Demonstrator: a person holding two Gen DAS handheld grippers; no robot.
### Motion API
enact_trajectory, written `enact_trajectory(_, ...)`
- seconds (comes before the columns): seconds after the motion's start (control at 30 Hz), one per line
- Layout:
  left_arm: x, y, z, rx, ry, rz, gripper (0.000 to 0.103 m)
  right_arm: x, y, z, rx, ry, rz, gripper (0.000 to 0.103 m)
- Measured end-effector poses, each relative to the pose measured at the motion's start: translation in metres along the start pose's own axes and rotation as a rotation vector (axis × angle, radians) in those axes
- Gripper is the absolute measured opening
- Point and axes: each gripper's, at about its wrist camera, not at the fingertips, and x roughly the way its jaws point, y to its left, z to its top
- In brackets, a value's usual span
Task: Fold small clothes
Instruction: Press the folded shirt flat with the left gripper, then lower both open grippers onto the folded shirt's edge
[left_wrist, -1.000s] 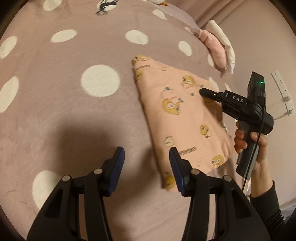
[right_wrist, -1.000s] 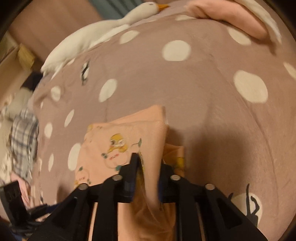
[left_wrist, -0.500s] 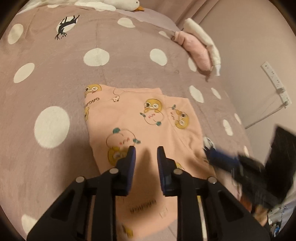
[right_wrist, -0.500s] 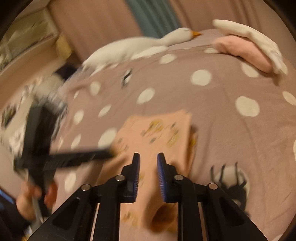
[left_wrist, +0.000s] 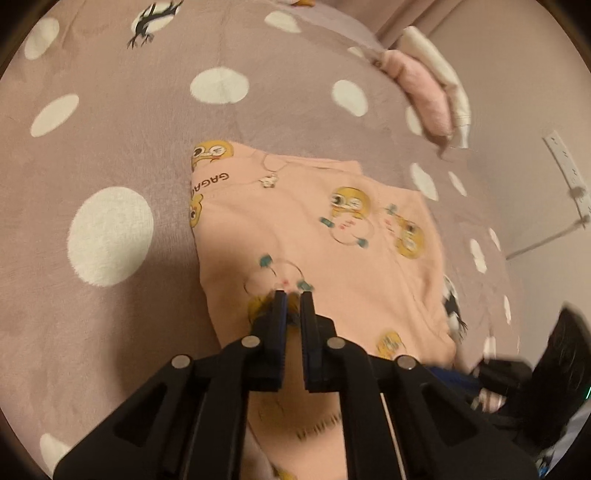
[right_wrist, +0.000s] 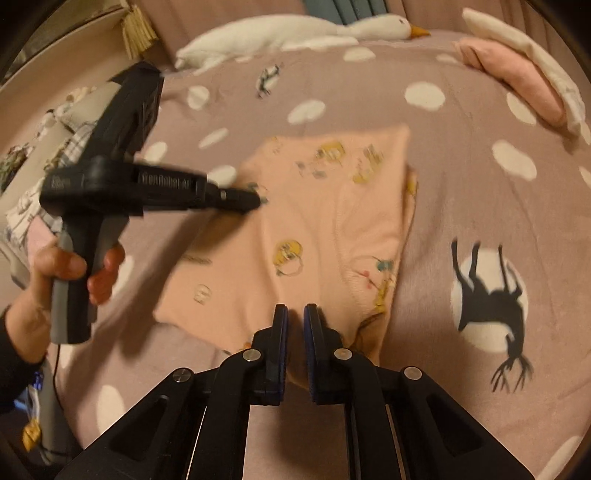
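Observation:
A small peach garment with yellow cartoon prints (left_wrist: 332, 236) lies folded on the polka-dot bedspread (left_wrist: 110, 110); it also shows in the right wrist view (right_wrist: 325, 221). My left gripper (left_wrist: 291, 295) is shut with nothing in it, its tips over the garment's middle; it shows from the side in the right wrist view (right_wrist: 255, 199). My right gripper (right_wrist: 295, 310) is shut and empty, just above the garment's near edge. Its blurred body shows at the lower right of the left wrist view (left_wrist: 517, 373).
Folded pink and white clothes (right_wrist: 524, 74) are piled at the bed's far right corner. A white goose plush (right_wrist: 288, 33) lies along the far edge. Other clothes (right_wrist: 48, 147) lie heaped at the left. A wall with a power strip (left_wrist: 565, 166) is at the right.
The right gripper let go of the garment's fold and drew back, shut. The left gripper closed from open and moved over the garment's middle. The garment now lies flat.

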Motion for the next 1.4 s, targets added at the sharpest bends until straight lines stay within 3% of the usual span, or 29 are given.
enact_trajectory(0.1,-0.014,-0.006,-0.015,0.024,-0.026,-0.033,0.009,-0.003,-0.005,0.020,0.028,-0.063,0.008,0.011)
enact_trajectory(0.23,-0.020,-0.010,-0.034,0.044,-0.036,-0.049,0.009,0.017,-0.009,0.052,0.036,-0.093,-0.046,0.011)
enact_trajectory(0.37,-0.007,-0.012,-0.051,0.084,-0.004,-0.001,0.009,0.049,-0.021,0.078,0.078,-0.051,-0.117,0.011)
enact_trajectory(0.4,-0.005,-0.013,-0.054,0.091,0.000,0.010,0.009,0.065,-0.027,0.082,0.105,-0.001,-0.149,0.011)
enact_trajectory(0.47,-0.004,-0.016,-0.058,0.111,-0.006,0.029,0.009,0.082,-0.038,0.081,0.139,0.060,-0.193,0.010)
enact_trajectory(0.63,-0.004,-0.015,-0.059,0.097,-0.007,0.047,0.009,0.080,-0.041,0.079,0.153,0.040,-0.185,0.010)
enact_trajectory(1.0,-0.004,-0.020,-0.062,0.113,-0.016,0.087,0.009,-0.001,-0.004,0.036,0.019,-0.086,-0.109,0.010)
enact_trajectory(1.27,-0.001,-0.020,-0.060,0.111,-0.013,0.105,0.010,0.015,-0.011,-0.001,0.033,0.028,-0.140,0.010)
enact_trajectory(1.4,-0.006,-0.020,-0.064,0.104,-0.020,0.115,0.010,0.016,-0.016,-0.011,0.067,0.035,-0.134,0.010)
